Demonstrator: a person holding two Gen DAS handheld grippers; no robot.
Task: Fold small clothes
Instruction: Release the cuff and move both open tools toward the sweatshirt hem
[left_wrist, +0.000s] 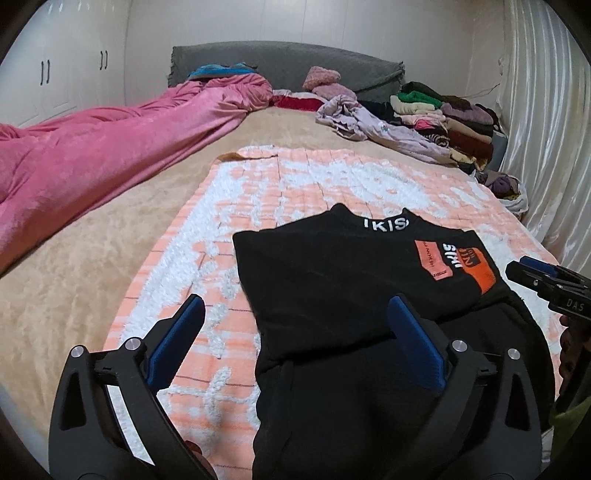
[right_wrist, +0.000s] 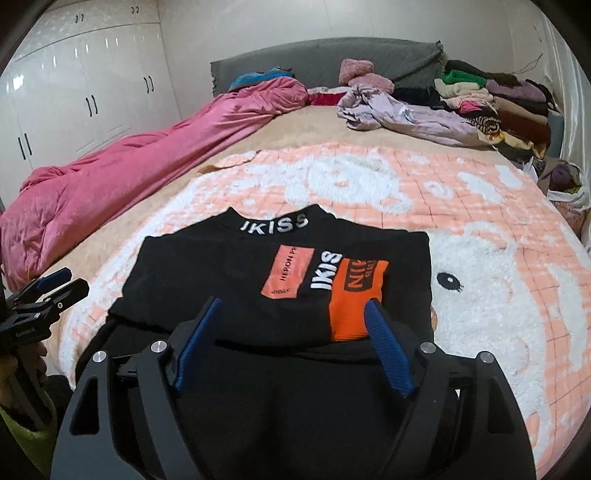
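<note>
Left gripper (left_wrist: 295, 314) and right gripper (right_wrist: 293, 312) both released, black top (right_wrist: 229, 280) folded on peach blanket (right_wrist: 480, 229)

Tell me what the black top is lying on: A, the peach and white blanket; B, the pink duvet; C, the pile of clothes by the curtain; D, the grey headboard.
A: the black top lies flat on the peach and white blanket, well apart from the pink duvet and the clothes pile farther up the bed.
</note>
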